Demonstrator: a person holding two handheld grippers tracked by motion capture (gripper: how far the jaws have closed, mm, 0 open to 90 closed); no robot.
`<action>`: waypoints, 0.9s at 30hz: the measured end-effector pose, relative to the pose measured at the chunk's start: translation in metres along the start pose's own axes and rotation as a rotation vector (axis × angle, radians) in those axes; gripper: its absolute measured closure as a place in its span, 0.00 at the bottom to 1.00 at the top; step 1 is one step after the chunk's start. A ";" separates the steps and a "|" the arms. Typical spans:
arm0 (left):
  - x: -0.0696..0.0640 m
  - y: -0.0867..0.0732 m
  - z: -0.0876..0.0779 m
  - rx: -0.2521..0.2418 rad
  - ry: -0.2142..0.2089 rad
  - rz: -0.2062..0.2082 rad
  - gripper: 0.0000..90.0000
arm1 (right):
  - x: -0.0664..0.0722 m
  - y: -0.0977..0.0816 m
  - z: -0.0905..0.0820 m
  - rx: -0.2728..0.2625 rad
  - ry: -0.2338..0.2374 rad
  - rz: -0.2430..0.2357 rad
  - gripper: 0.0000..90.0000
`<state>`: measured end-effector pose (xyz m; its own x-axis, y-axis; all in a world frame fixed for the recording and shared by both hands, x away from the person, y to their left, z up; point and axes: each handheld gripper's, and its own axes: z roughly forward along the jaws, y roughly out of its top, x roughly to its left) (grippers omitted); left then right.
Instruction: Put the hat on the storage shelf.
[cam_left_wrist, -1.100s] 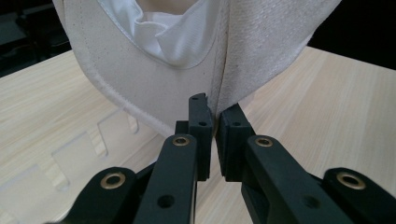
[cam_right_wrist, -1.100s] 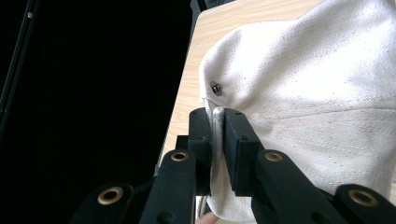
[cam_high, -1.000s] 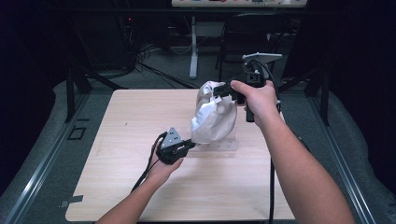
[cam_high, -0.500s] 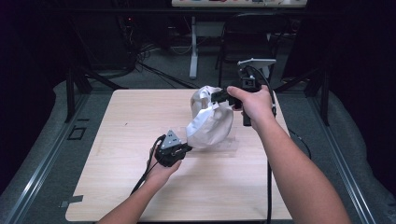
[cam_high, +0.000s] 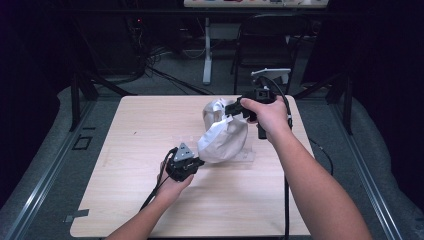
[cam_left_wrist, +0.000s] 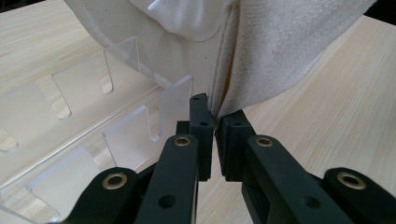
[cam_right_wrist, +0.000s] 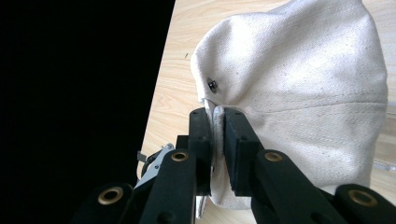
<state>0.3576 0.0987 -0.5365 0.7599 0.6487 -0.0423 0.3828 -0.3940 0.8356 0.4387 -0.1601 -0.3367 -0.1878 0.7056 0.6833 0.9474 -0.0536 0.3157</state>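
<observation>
Table (cam_high: 125, 200): pale wood, mostly bare; a dark floor with cables and a chair lies beyond its far edge.
Bag (cam_high: 225, 135): a white canvas bag, near the middle of the table and toward the right edge, held up between the two grippers. Its long axis slants from the low near-left corner up to the far-right.
Rack (cam_left_wrist: 70, 140): a clear slotted plastic stand lying flat under the bag, its upright tabs just beside the bag's lower corner. These look the likeliest snag if the bag is lowered or dragged.
Right gripper (cam_high: 234, 107): raised above the far side of the bag, jaws clamped on a fold of its upper edge, by a small metal snap (cam_right_wrist: 213, 85).
Left gripper (cam_high: 199, 161): low near the table, jaws pinched on the bag's bottom seam.
Key relation: both grips sit at opposite ends, so the cloth hangs taut between them.
</observation>
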 end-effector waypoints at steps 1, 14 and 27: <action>0.000 0.000 0.000 0.000 0.000 0.000 0.96 | 0.000 0.000 0.000 0.000 0.000 0.000 0.92; -0.005 -0.006 -0.004 -0.022 0.007 -0.014 0.88 | -0.007 -0.005 -0.010 -0.030 -0.010 -0.010 0.87; 0.002 -0.023 -0.034 -0.022 0.026 -0.049 0.70 | -0.026 -0.040 -0.038 -0.066 -0.076 -0.093 0.75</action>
